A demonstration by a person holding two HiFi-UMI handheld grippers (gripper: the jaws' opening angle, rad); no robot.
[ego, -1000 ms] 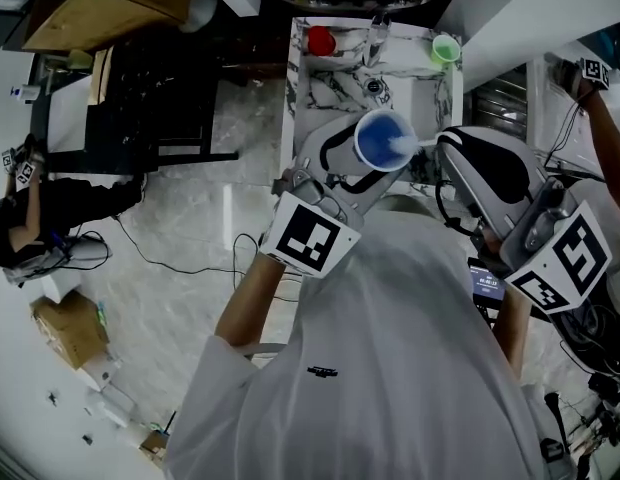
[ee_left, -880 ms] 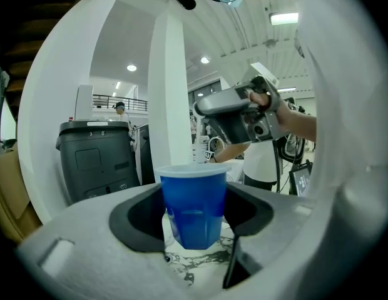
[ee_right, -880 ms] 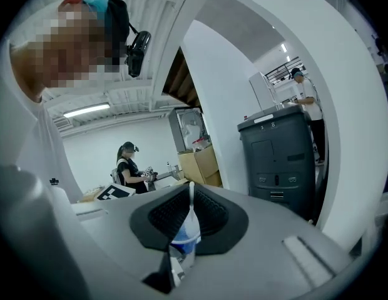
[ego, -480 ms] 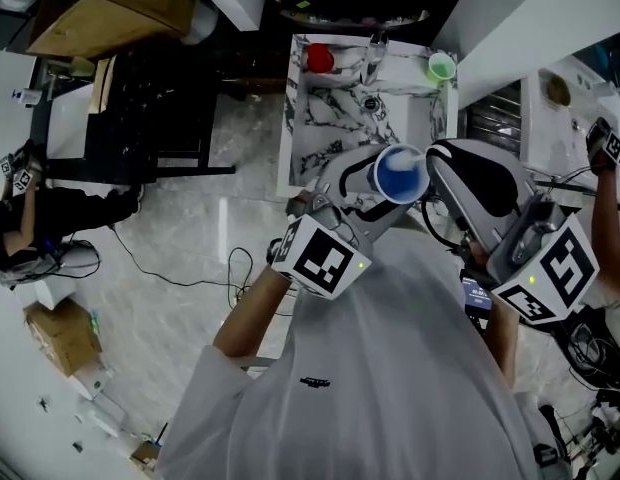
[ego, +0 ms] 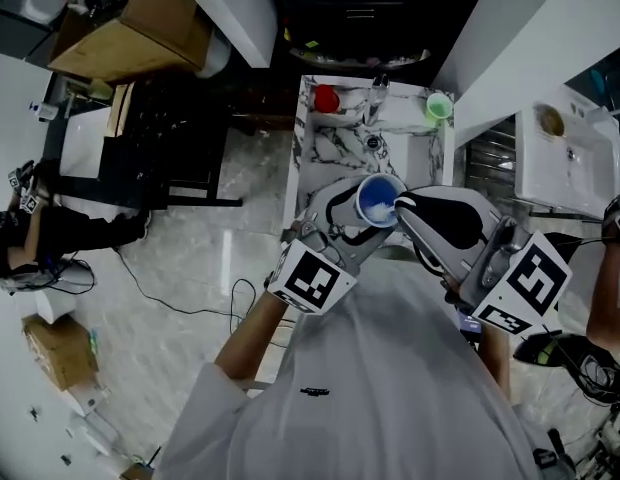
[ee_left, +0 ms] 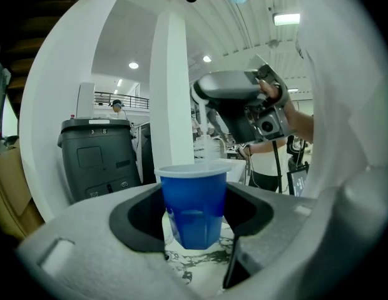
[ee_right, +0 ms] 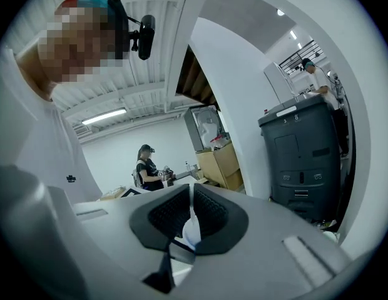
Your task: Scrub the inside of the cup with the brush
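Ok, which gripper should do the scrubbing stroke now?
Right. The right gripper is shut on the brush, whose head sits at the mouth of the blue cup in the head view. The left gripper is shut on the blue cup, so it probably serves best holding it steady.

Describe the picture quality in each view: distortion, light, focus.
Head view: dim and underexposed, fisheye bending straight edges, though the blue cup is legible. Left gripper view: heavy wide-angle bulge, black corners, cup sharp, ceiling light blown out. Right gripper view: same bulge and black corners, mosaic patch laid over a face.
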